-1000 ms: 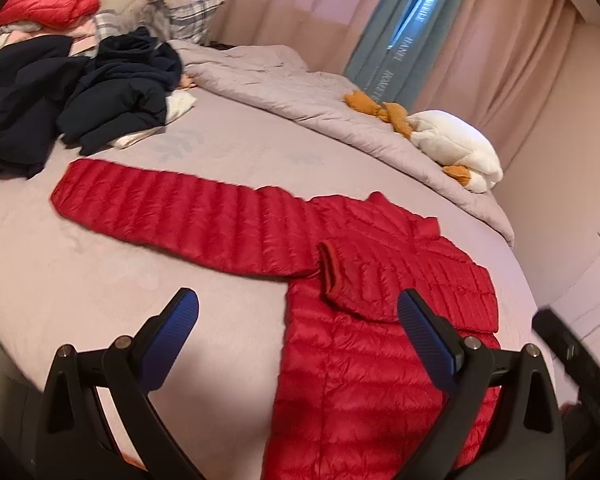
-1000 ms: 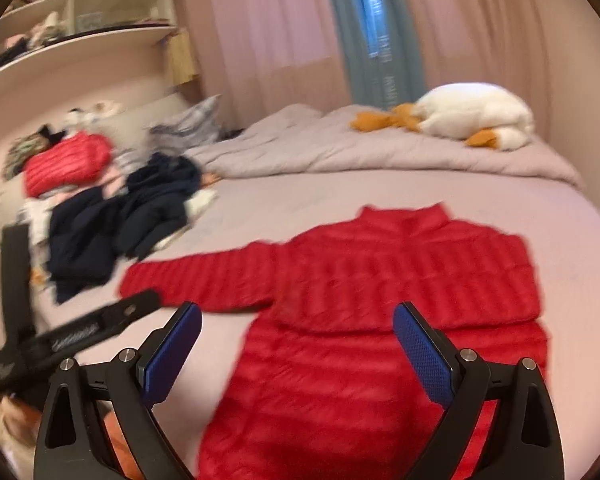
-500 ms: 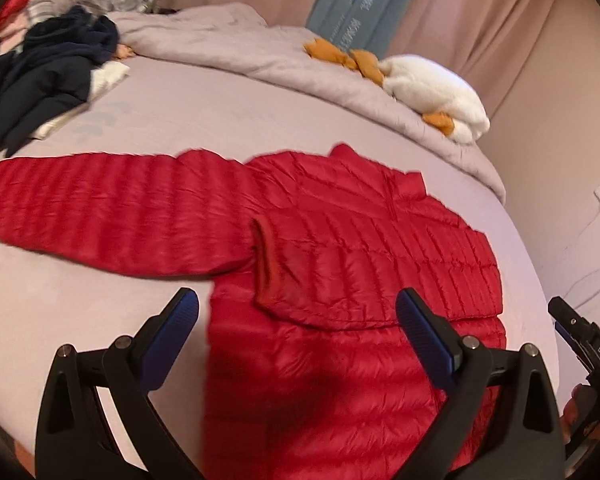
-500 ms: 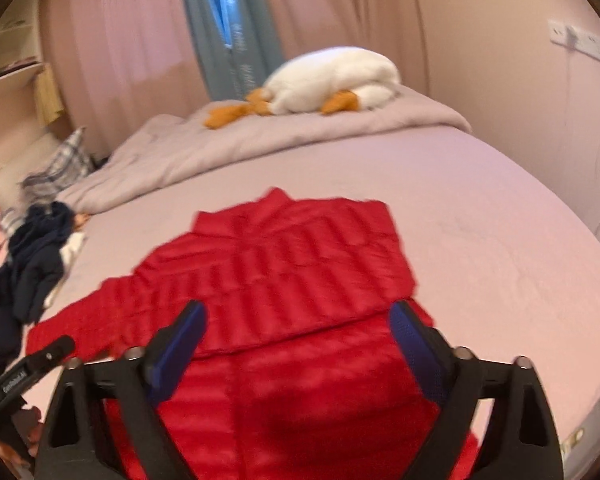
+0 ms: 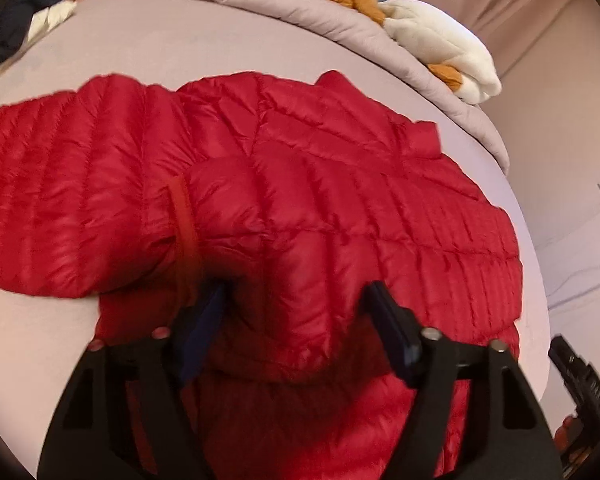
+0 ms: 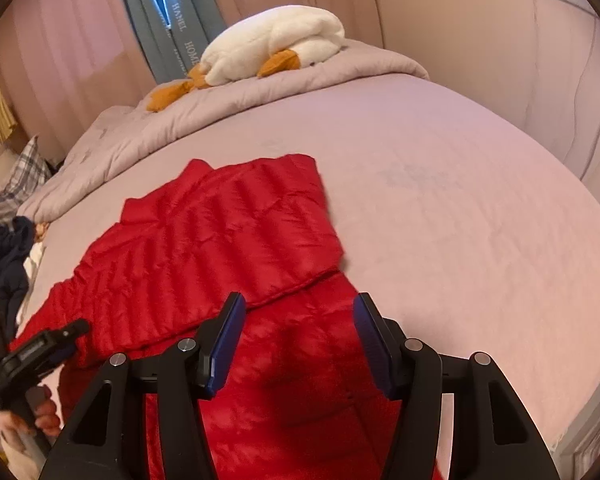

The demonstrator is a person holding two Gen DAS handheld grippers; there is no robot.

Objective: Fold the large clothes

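A red puffer jacket (image 5: 340, 168) lies spread on the lilac bed (image 6: 440, 200), with one sleeve folded across its chest and the other stretched out to the left. My left gripper (image 5: 296, 312) is down on the folded sleeve near its cuff (image 5: 184, 220). Its jaws are closing, and puffy fabric bulges between the pads and touches both. My right gripper (image 6: 300, 336) hovers over the jacket's lower body (image 6: 300, 380) near the right edge. Its jaws are closing too, with nothing pinched between them. A hand (image 6: 40, 416) holds the left gripper (image 6: 40, 348).
A white and orange plush goose (image 6: 268, 48) rests on a folded grey quilt (image 6: 220, 108) at the far side. Dark clothes (image 6: 8, 256) and a plaid pillow (image 6: 20, 176) lie at the left. The bed's edge curves close at the right, by the wall.
Both grippers came down and forward onto the jacket and their jaws narrowed. The folded sleeve now sits between the left fingers; the right view swung rightward.
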